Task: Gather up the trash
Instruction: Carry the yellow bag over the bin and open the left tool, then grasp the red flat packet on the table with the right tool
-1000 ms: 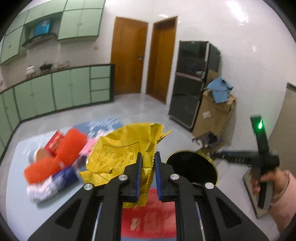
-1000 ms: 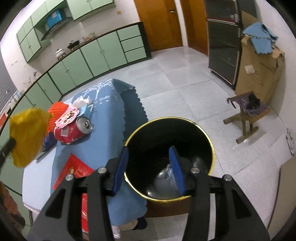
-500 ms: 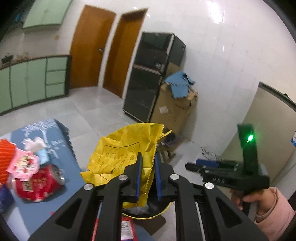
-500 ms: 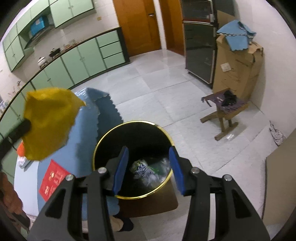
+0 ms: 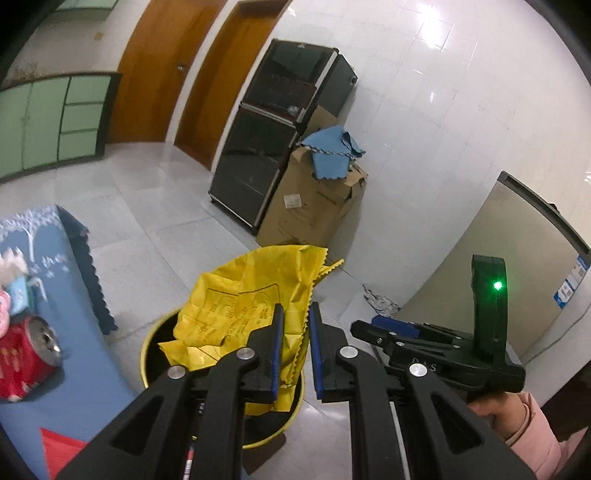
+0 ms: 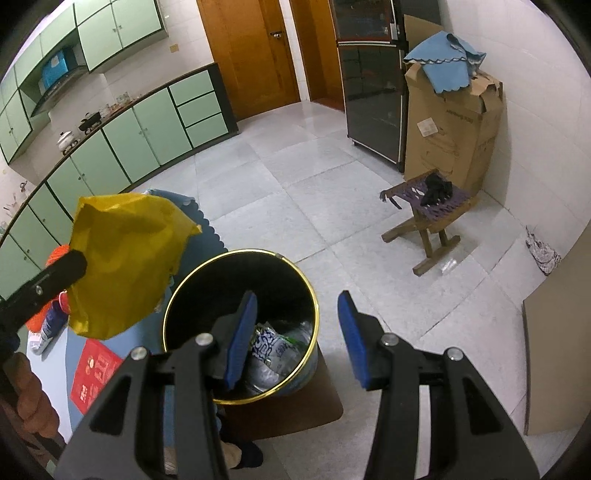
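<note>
Worktop point(image 5: 55, 398) under a blue cloth, carrying a crushed red can point(image 5: 26, 358). Beside it, a black bin point(image 6: 240, 295) with a gold rim, holding plastic bottles point(image 6: 277, 350). Left gripper point(image 5: 295, 350): jaws narrowly parted, yellow wrapper point(image 5: 251, 310) between them, held above the bin. Right gripper point(image 6: 295, 336): jaws wide apart, holding nothing, over the bin's rim.

A home kitchen. Mint-green base cabinets point(image 6: 140, 144) under a dark countertop carrying pots point(image 6: 66, 140), matching wall cupboards point(image 6: 110, 26) above. White tiled walls and floor point(image 6: 295, 184), two wooden doors point(image 6: 251, 51), a dark glass-fronted cabinet point(image 5: 273, 140), a cardboard box point(image 6: 450, 125).
</note>
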